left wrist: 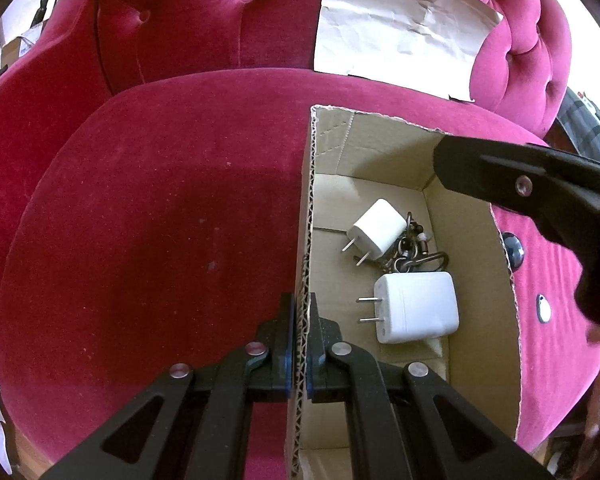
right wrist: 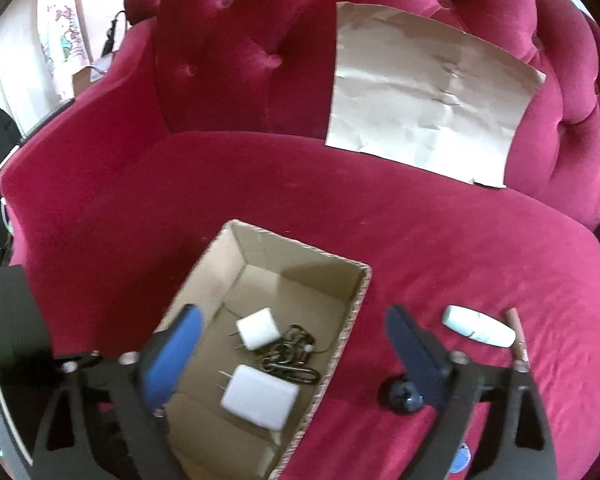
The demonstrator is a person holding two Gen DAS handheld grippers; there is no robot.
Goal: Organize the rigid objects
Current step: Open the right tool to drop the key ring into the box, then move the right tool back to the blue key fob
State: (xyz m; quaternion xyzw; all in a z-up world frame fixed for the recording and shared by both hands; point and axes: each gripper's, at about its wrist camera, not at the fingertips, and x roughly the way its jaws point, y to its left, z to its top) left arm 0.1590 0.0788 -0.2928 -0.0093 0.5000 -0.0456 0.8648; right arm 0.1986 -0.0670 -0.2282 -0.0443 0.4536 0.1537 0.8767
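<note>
Clamped on the near left wall of the cardboard box (left wrist: 306,216), the left gripper (left wrist: 300,344) points steeply down, its blue pads pressed onto the corrugated edge. Inside lie a small white charger (left wrist: 380,227), prongs toward the lower left, a large white charger (left wrist: 418,307), prongs pointing left, and a dark key chain (left wrist: 416,250) between them. From the right reaches the right gripper's black finger (left wrist: 500,176).

Spread wide and holding nothing, the right gripper (right wrist: 296,356) tilts downward over the box (right wrist: 352,320) — one finger above its interior, the other over the red sofa seat (right wrist: 420,240). Beside it lie a dark ball (right wrist: 400,396), a pale oval case (right wrist: 478,326) and, perhaps, a pencil (right wrist: 518,340) — blurred.
</note>
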